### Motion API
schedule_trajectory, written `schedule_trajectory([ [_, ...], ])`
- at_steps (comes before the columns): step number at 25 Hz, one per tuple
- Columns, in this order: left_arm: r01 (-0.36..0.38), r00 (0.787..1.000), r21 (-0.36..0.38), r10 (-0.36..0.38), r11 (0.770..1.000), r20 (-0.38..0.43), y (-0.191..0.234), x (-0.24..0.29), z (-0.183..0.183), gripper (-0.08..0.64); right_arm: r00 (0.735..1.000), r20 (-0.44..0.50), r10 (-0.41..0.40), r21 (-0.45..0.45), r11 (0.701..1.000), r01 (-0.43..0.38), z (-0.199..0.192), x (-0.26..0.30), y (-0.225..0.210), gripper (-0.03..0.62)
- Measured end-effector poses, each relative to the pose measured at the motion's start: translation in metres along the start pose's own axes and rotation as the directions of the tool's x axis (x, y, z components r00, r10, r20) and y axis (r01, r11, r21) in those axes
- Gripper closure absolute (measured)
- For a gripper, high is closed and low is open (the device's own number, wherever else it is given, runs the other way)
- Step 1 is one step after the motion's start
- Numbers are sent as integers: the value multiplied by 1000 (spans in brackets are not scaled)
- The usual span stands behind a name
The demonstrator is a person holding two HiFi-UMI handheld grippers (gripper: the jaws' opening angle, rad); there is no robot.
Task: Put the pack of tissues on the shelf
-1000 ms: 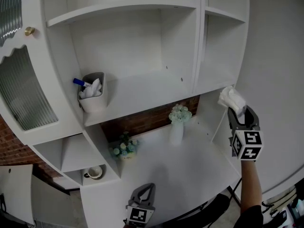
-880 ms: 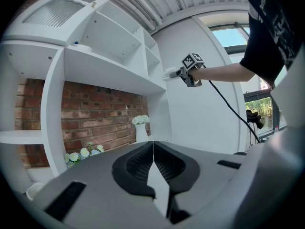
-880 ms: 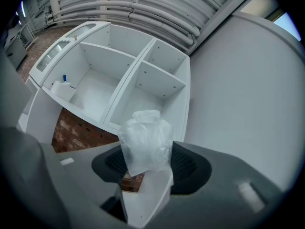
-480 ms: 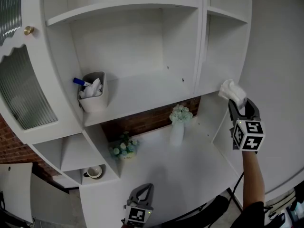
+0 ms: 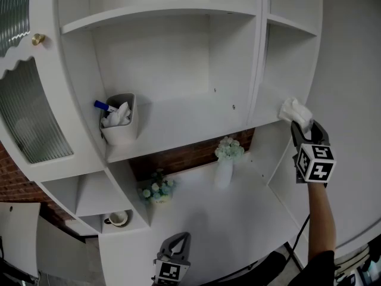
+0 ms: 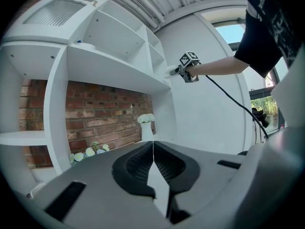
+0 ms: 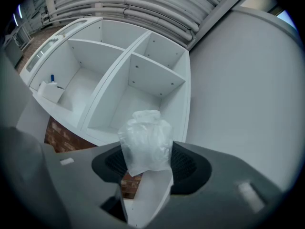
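Rising a little since one second ago, my right hand-held gripper [image 5: 305, 131] is bringing the small white pack of tissues in crinkled clear plastic [image 5: 295, 111] up to the front edge of the narrow right-hand shelf of the white cabinet [image 5: 269, 103]. My left hand-held gripper [image 5: 177, 246] is keeping its low place, with its jaws pressed together on nothing.

The right jaws are pinching the lower end of the pack, and most of it is sticking out beyond the tips. The pack is not lying on the shelf board yet; it is hanging just at the edge.

To do this step well, I think I am needing to lift the soft bottom clearly above the edge and then push forward. Otherwise the plastic could be catching on the board and folding. I should be letting go only when the pack is lying deep enough not to tip out.

Around me, the white counter [image 5: 238, 219] is carrying a white vase with pale flowers [image 5: 224, 165] and a small bunch of flowers [image 5: 156, 189]. A red brick wall [image 5: 178, 154] is showing behind them. On the wide middle shelf a grey holder with a blue pen and white paper [image 5: 119, 124] is standing well apart from my target.
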State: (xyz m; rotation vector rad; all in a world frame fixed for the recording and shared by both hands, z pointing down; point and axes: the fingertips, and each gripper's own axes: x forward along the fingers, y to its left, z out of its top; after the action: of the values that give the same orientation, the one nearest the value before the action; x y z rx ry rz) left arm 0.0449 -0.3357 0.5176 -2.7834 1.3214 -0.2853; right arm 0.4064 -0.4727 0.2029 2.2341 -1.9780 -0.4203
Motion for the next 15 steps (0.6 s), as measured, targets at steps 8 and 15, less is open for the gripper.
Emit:
schedule_trajectory([
  [8,20,999,14,-20,1000,25,-7,16,11,549,1000,1,11,-26,1000,-11,11,24,-1,362],
  [15,26,999,20,-26,999,21,-12,24,11,549,1000,-5,31,-5,1000,-31,15,41,-4,362],
])
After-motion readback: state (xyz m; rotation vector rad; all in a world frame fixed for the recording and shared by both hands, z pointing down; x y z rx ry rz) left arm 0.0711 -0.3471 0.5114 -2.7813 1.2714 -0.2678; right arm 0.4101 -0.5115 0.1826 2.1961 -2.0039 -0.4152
